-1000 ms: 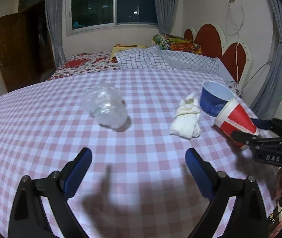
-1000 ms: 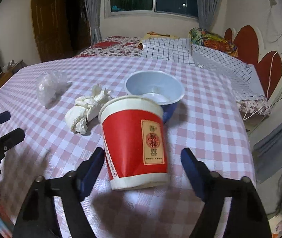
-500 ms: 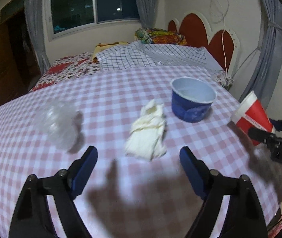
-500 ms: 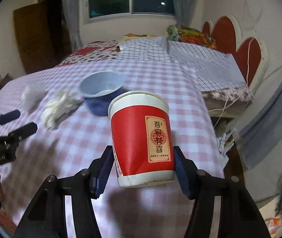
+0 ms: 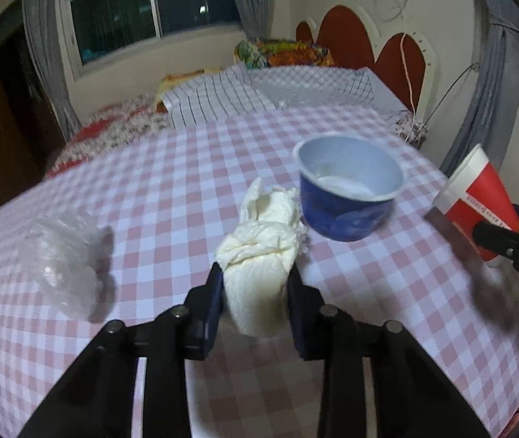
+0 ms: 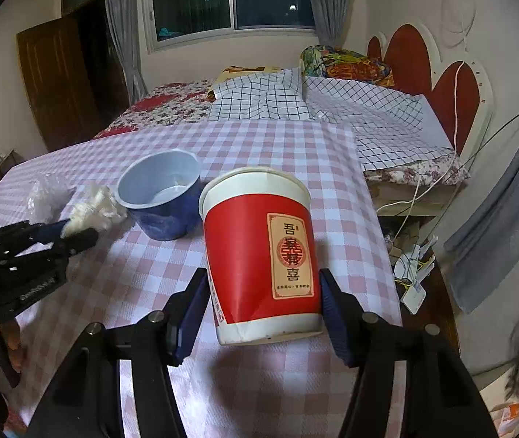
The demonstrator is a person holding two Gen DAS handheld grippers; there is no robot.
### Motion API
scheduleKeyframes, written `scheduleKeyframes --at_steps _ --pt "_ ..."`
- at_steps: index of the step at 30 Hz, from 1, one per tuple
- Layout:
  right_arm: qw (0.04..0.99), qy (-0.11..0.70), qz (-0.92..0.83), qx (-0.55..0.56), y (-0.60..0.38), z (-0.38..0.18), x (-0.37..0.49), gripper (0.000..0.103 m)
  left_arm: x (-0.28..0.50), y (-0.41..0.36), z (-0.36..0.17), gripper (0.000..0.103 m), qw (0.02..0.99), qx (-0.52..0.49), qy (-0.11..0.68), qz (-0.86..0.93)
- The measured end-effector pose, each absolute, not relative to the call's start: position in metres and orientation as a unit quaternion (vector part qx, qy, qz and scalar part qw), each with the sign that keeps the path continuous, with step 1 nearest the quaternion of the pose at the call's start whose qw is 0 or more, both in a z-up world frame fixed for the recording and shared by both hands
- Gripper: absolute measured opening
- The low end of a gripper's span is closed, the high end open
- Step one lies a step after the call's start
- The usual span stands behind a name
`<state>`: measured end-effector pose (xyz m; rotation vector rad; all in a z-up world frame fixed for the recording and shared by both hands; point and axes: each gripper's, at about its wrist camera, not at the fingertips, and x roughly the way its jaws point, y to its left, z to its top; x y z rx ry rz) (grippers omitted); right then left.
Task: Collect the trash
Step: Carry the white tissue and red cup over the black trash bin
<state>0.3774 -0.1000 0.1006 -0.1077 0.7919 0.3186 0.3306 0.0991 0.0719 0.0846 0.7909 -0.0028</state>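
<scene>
A crumpled white tissue (image 5: 259, 248) lies on the pink checked tablecloth (image 5: 171, 182). My left gripper (image 5: 255, 277) is closing, and its blue pads press the tissue's near end from both sides. In the right wrist view the same left gripper (image 6: 76, 230) pinches the tissue (image 6: 98, 208) at the left. My right gripper (image 6: 263, 292) is shut on a red paper cup (image 6: 259, 255), held tilted above the table's right part. The cup (image 5: 478, 197) also shows at the right edge of the left wrist view. A blue bowl (image 5: 347, 197) stands just behind the tissue.
A wad of clear plastic (image 5: 64, 259) lies on the cloth to the left of the tissue. Behind the table is a bed (image 6: 171, 106) with checked bedding. Right of the table edge the floor holds cables and small clutter (image 6: 412, 273).
My left gripper moved from facing the plastic wad over to the tissue and closed on it. My right gripper shut on the red cup and carried it toward the table's right edge.
</scene>
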Motion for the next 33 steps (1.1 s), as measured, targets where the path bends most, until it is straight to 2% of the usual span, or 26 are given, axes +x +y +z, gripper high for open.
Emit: scheduleKeyframes --at_steps 14,25,33 --pt "0.924 0.357 0.134 -0.033 -0.156 0.116 0.298 0.061 0.246 0.051 0.105 0.034 0.946 0.049 0.318 -0.032" --pt "0.931 0.343 0.123 -0.022 -0.21 0.139 0.224 0.061 0.196 -0.005 0.106 0.034 0.94 0.057 0.325 -0.089" --pt "0.934 0.345 0.085 -0.018 -0.26 0.133 0.174 0.061 0.167 -0.065 0.106 0.033 0.934 0.069 0.322 -0.142"
